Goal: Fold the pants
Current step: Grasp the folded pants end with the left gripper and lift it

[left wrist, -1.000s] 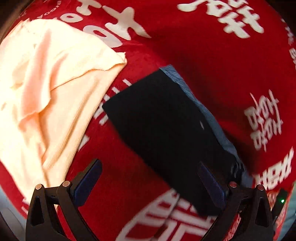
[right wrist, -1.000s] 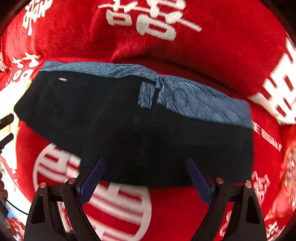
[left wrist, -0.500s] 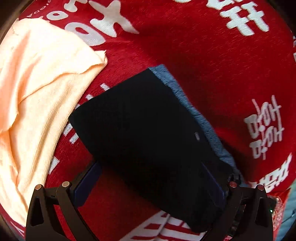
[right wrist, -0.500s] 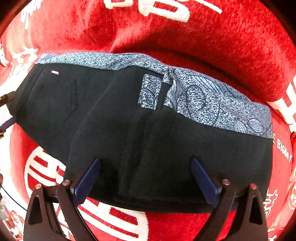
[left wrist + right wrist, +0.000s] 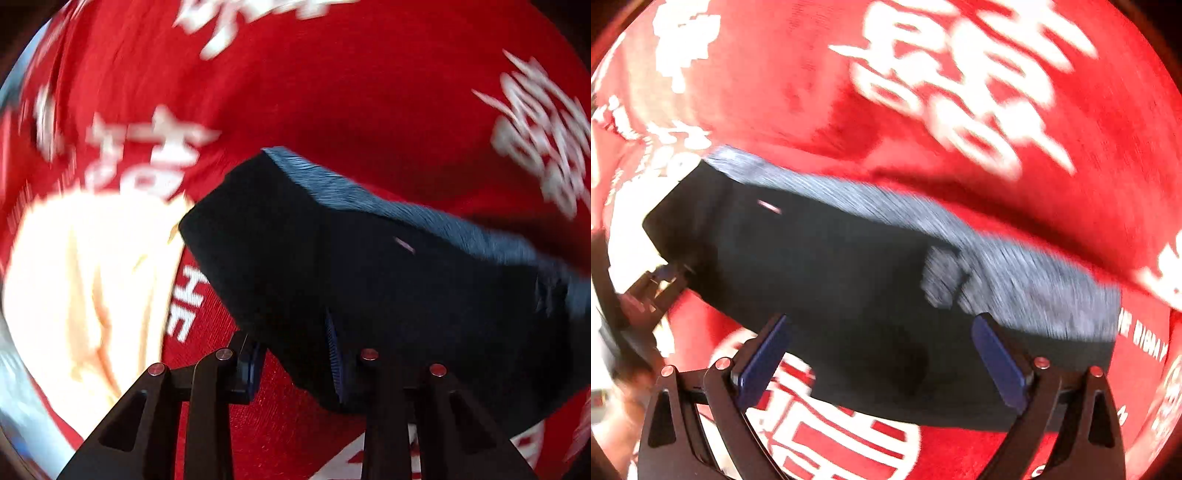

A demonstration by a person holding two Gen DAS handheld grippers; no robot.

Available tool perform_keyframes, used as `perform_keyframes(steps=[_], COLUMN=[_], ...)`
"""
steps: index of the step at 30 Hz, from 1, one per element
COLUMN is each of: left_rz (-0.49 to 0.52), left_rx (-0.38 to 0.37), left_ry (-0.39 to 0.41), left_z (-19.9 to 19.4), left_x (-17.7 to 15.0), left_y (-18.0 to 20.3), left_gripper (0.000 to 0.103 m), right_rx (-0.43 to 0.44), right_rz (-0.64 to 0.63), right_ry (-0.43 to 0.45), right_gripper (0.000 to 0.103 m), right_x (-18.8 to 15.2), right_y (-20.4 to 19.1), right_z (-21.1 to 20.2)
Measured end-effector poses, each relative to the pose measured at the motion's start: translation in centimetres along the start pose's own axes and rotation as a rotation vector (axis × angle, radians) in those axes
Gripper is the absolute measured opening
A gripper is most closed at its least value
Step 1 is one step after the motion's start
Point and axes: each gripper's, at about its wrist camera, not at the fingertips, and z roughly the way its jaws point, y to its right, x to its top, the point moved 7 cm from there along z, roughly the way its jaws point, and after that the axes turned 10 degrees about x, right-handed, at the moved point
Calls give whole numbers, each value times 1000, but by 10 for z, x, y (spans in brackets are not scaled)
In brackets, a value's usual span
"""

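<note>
Black folded pants [image 5: 406, 295] with a grey patterned waistband [image 5: 388, 206] lie on a red cloth [image 5: 332, 92] printed with white characters. My left gripper [image 5: 291, 358] is closing, and its jaws stand narrow with the pants' near-left edge pinched between the pads. In the right wrist view that same gripper [image 5: 661, 280] sits at the left end of the pants [image 5: 831, 266]. My right gripper [image 5: 882, 358] hangs open and wide over the pants' near edge, with its blue pads [image 5: 764, 362] clear of the fabric.
A peach-coloured cloth [image 5: 85, 280] lies on the red cloth just left of the pants. The red cloth [image 5: 960, 110] stretches on behind the waistband. Both views are blurred by motion.
The left jaws went from wide open to narrow on the pants' edge, and that view rolled. The right gripper backed up and off the pants, still open.
</note>
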Motion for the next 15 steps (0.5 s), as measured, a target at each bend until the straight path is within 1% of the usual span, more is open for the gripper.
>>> perform_keyframes(steps=[1,4,5,6,7,8,9,11,12,13,15], left_rz=[57,159,173,184,196,204,211,214,213,212,211], left_rx=[35,96,105,112,119,123,128,128,127,127,128], left_ry=[32,85,95,103,112,117,121,127,129,133,142], left_z=[-4,-8,-9,-10,-10,-11,-11,-11,-11,-11,-17], left_x=[-3,-6,-7,-6,-6,-6,-6,-9,-9,-9,-13], left_y=[8,23,25,27,28,30,31,32,32,31,31], left_gripper=[30,30,30,30,30,30,30,30,30,30,30], right_rx=[33,113,132,163,184,217,226,218,209,184,156], right_rz=[-14,-80,-101,-121,-129,-142,-154,-178,-189,-203,-224], right_ry=[-7,-37,-67,-117,-141,-186,-242,-324,-361,-416,-477], right_gripper=[99,100,101,101,101,101,101,101,101,101,101], right_x=[13,54,59,71,69,74,77,69,66,62,56], right_y=[-13,-61,-79,-99,-113,-131,-147,-162,-168,-172,-174], right_z=[-2,-3,2,12,18,28,41,58,68,85,104])
